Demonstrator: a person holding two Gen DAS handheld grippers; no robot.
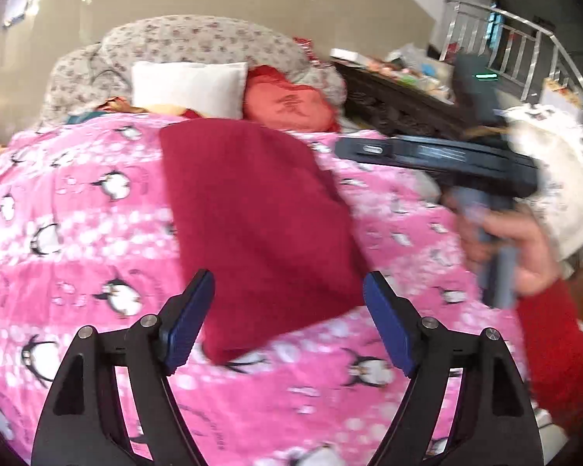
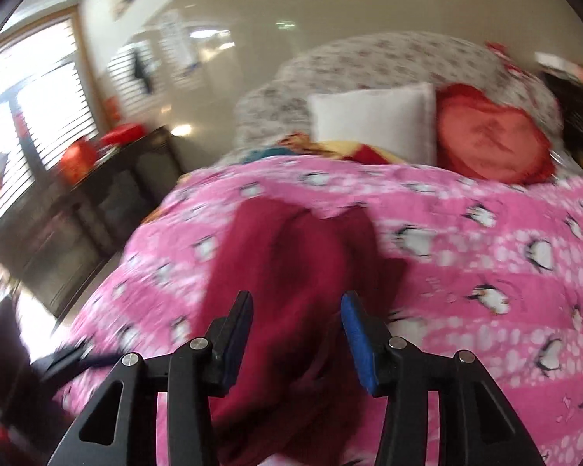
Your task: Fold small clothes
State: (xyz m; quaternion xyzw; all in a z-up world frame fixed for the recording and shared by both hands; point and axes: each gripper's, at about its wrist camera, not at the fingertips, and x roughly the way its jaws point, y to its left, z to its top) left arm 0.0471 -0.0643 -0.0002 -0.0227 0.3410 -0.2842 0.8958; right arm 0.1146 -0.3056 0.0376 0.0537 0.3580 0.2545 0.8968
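A: Pink fleece with penguins, the blanket (image 1: 77, 233), spread over the whole bed, carrying everything else.

B: And on it?

A: Dark red garment (image 1: 260, 225), already folded to a long slab in the left view, long axis running away from the left tongs (image 1: 287, 322) and a little leftward. Near end lying right between the blue pads (image 1: 384, 330), not pinched.

B: Left tongs, then?

A: Spread wide, holding nothing. Right tongs (image 2: 295, 338) likewise parted, empty, with the same red cloth (image 2: 291, 272) lumped up directly ahead and under the fingers.

B: Nearer side?

A: Hard to call; both close. Probably the left, squared to the short edge.

B: Obstacles?

A: Right hand (image 1: 524, 256) and its tool body hanging over the garment's right flank. White pillow (image 1: 186, 89) and red heart cushion (image 1: 291, 108) well beyond the far end, out of the way.
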